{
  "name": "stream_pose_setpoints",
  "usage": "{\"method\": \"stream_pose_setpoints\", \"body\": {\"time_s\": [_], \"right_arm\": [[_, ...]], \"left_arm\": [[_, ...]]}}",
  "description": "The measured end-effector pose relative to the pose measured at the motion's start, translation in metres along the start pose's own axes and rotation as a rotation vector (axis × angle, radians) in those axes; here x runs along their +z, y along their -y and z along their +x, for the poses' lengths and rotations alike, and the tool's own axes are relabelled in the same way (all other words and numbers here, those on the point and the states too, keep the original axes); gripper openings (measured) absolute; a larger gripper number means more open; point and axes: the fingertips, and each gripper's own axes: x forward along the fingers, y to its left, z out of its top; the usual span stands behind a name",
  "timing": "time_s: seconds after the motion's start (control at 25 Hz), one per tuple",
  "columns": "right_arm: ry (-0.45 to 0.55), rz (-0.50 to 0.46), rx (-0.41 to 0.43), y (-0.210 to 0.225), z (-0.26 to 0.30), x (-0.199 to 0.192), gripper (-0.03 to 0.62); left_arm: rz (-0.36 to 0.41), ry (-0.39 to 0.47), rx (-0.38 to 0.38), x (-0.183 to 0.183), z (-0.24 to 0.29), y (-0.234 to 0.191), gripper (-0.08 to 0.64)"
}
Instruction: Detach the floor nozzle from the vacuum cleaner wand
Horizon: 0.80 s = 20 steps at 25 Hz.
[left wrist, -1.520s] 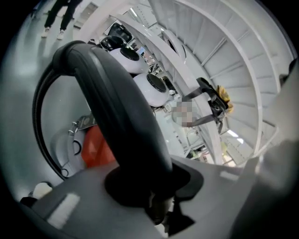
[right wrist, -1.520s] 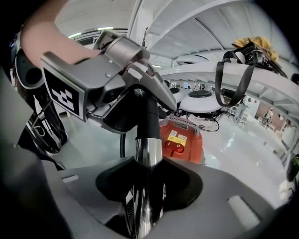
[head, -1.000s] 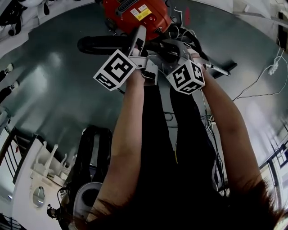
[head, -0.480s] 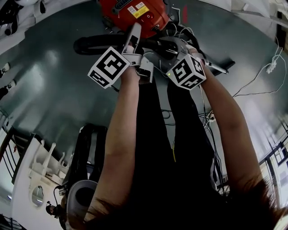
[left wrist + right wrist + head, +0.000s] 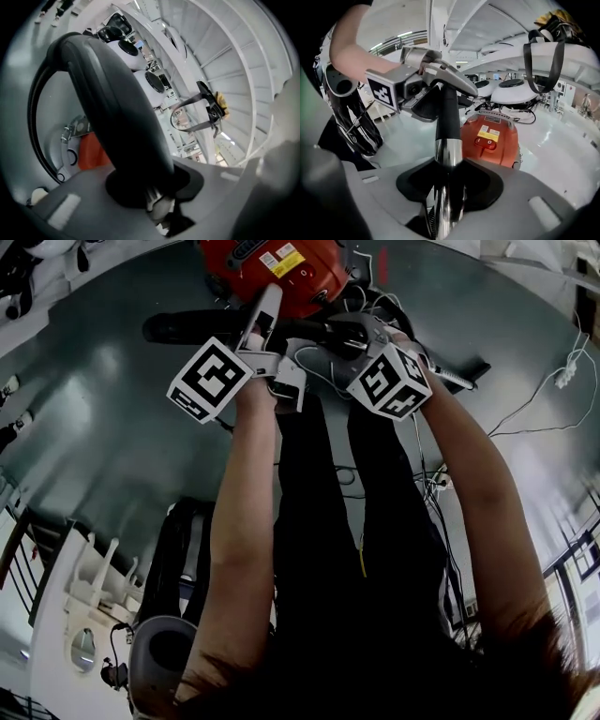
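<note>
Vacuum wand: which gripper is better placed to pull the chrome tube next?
Probably the right gripper: its fingers clamp the chrome tube. The left gripper holds the black handle, better for bracing.

The left gripper (image 5: 262,320), with the black handle (image 5: 187,326) it clamps, has swung slightly left, away from the red canister (image 5: 281,268).

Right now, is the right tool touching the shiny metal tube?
Touching. The right gripper view shows the right tool clamped around the metal tube.
</note>
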Motion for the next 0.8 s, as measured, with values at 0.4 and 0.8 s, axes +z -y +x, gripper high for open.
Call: {"method": "stream_pose_setpoints", "body": {"time_s": [0.4, 0.8], "right_arm": [[-0.099, 0.008, -0.082, 0.011, 0.001, -0.035, 0.158], [-0.137, 0.037, -0.141, 0.044, 0.006, -0.039, 0.158]], "left_arm": [[-0.027, 0.066, 0.068, 0.013, 0.004, -0.008, 0.095], [-0.016, 0.18, 0.134, 0.017, 0.016, -0.02, 0.102]]}}
